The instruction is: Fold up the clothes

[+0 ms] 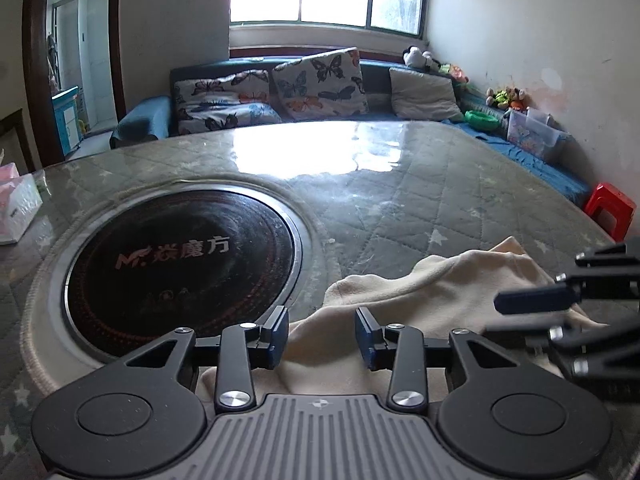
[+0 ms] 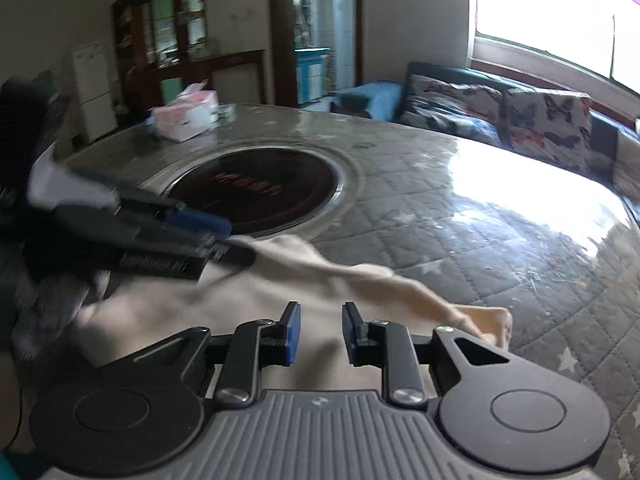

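Observation:
A cream garment (image 1: 404, 300) lies bunched on the round table, near its front edge. It also shows in the right wrist view (image 2: 280, 280). My left gripper (image 1: 322, 334) is open, its blue-padded fingers apart just above the cloth's near part. My right gripper (image 2: 320, 334) is open over the cloth, nothing between its fingers. In the left wrist view the right gripper's fingers (image 1: 536, 302) come in from the right over the garment. In the right wrist view the left gripper's fingers (image 2: 200, 220) reach in from the left, blurred, over the cloth's left edge.
The round table (image 1: 400, 200) has a quilted star-print cover under clear plastic and a black induction hob (image 1: 180, 264) set in its middle. A pink tissue box (image 2: 186, 116) stands at its far side. A sofa with butterfly cushions (image 1: 316, 84) and a red stool (image 1: 610, 210) stand beyond.

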`<state>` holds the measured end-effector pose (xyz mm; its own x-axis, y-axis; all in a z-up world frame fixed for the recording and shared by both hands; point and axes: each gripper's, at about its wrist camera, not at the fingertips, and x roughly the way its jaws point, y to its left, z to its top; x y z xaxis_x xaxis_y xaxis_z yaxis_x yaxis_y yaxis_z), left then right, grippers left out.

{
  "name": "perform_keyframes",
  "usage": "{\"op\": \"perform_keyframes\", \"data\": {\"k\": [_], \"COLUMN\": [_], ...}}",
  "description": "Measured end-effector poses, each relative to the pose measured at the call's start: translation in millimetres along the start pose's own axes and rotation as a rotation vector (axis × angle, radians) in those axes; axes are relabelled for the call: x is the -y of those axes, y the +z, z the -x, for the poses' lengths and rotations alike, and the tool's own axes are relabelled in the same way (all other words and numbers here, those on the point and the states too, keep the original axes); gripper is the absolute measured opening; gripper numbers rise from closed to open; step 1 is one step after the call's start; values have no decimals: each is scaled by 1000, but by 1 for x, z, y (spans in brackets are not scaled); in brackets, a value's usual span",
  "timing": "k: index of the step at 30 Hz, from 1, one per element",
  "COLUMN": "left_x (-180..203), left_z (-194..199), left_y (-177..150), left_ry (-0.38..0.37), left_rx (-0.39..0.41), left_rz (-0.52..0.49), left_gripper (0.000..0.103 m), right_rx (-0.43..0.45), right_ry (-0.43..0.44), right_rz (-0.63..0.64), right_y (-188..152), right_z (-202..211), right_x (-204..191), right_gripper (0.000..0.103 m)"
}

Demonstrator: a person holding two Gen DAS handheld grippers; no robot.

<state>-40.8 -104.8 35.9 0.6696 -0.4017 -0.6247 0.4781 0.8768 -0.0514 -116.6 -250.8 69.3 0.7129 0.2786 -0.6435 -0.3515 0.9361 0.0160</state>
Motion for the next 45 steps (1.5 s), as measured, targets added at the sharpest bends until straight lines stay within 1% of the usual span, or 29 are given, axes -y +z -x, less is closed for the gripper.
{"op": "perform_keyframes", "data": {"k": [3, 6, 9, 13, 17, 20, 22, 24, 27, 30, 34, 38, 41, 45], "left_x": [5, 13, 25, 33, 35, 35, 33, 32, 31, 26, 12, -5, -15, -19], "left_z": [20, 40, 56, 59, 58, 63, 63, 61, 62, 66, 73, 72, 73, 79], "left_y": [-11, -25, -42, -54, -61, -63, -65, -69, -70, -67, -64, -66, -73, -78], "left_ry": [-22, -50, -62, -88, -72, -70, -67, -66, -68, -68, -36, 0, 3, 4], "left_rx": [21, 40, 52, 35, 35, 46, 42, 36, 38, 42, 54, 28, 14, 26], "left_rz": [-28, -69, -113, -119, -110, -110, -111, -108, -102, -80, -30, 26, 55, 68], "left_gripper": [40, 40, 40, 40, 40, 40, 40, 40, 40, 40, 41, 41, 41, 45], "right_rx": [-4, 5, 11, 2, 15, 34, 40, 27, 12, 4, 1, 7, 2, -5], "right_ry": [11, 12, 8, -8, -23, -35, -60, -81, -88, -73, -42, 19, 72, 116], "right_rz": [36, 50, 54, 70, 78, 68, 58, 38, 25, 35, 66, 152, 228, 307], "right_y": [-9, -19, -29, -41, -44, -44, -47, -51, -57, -52, -44, -32, -25, -17], "right_z": [13, 26, 34, 35, 35, 46, 53, 55, 52, 54, 58, 54, 45, 34], "right_x": [-11, -20, -28, -37, -42, -39, -36, -32, -28, -28, -31, -48, -66, -86], "right_gripper": [28, 28, 28, 28, 28, 28, 28, 28, 28, 28, 30, 40, 41, 45]}}
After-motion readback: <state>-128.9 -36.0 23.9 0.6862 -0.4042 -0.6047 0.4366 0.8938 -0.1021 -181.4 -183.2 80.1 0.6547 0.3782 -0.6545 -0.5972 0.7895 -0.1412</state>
